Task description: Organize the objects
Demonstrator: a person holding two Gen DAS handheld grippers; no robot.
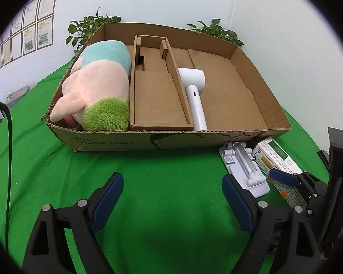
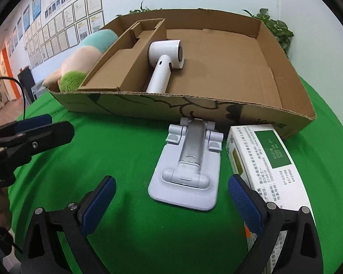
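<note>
A shallow cardboard box (image 1: 116,140) (image 2: 274,73) sits on the green cloth. Inside it lie a plush toy (image 1: 98,84) (image 2: 80,59) at the left, a cardboard insert (image 1: 157,96), and a white hair dryer (image 1: 194,91) (image 2: 164,61). In front of the box lie a white folding phone stand (image 1: 244,169) (image 2: 189,169) and a white and green carton (image 1: 276,157) (image 2: 267,166). My left gripper (image 1: 172,194) is open and empty over bare cloth. My right gripper (image 2: 171,198) is open, its fingers either side of the stand's near end; it also shows in the left wrist view (image 1: 283,178).
Potted plants (image 1: 89,27) (image 2: 276,29) stand behind the box against the white wall. A black cable (image 1: 10,137) hangs at the left. Framed papers (image 2: 64,22) cover the left wall. The left gripper shows at the left of the right wrist view (image 2: 34,125).
</note>
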